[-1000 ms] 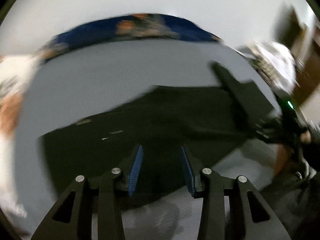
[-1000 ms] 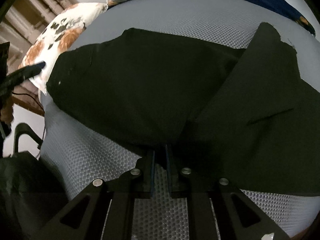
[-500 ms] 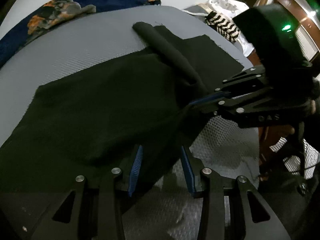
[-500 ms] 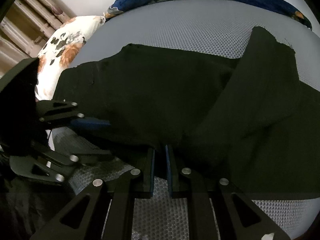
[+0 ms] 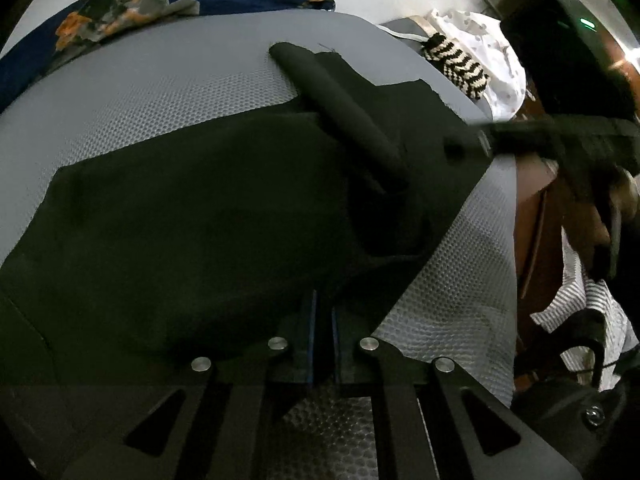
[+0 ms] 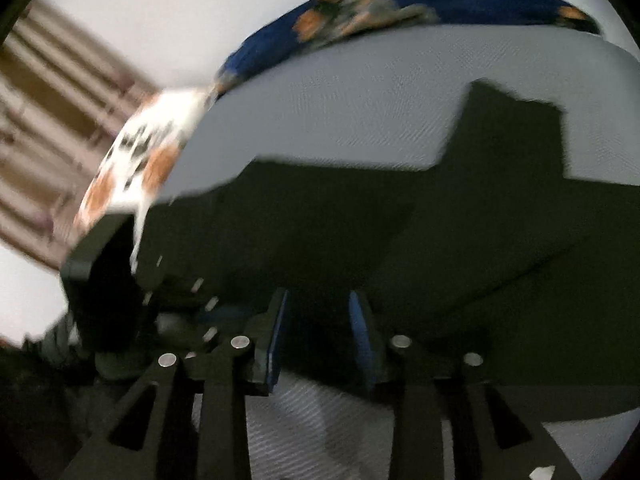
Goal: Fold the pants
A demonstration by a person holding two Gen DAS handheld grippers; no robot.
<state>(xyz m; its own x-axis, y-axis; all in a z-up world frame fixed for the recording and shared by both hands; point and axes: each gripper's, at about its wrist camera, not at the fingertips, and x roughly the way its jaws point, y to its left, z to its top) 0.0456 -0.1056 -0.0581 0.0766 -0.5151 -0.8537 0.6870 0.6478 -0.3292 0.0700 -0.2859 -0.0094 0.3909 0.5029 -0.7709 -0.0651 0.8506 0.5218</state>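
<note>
Black pants (image 5: pixel 192 216) lie spread on a grey mesh mattress (image 5: pixel 160 80), with one leg doubled into a ridge (image 5: pixel 344 108) toward the far right. My left gripper (image 5: pixel 322 300) is shut on the near edge of the pants, the cloth pinched between its blue pads. In the blurred right wrist view the pants (image 6: pixel 400 248) fill the middle. My right gripper (image 6: pixel 318 300) hangs over their near edge with its jaws opening and nothing pressed between the pads. In the left wrist view the right gripper (image 5: pixel 468 144) is at the right, over the pants' far corner.
A blue flowered blanket (image 5: pixel 120 4) lies along the far edge of the mattress. A white and orange pillow (image 6: pixel 148 168) lies at the left. White and striped clothes (image 5: pixel 472 60) are heaped at the right corner. A hand (image 5: pixel 624 192) holds the right gripper's handle.
My left gripper has shut on the near edge of the pants. My right gripper has let go of the cloth, spread its jaws and swung away to the right.
</note>
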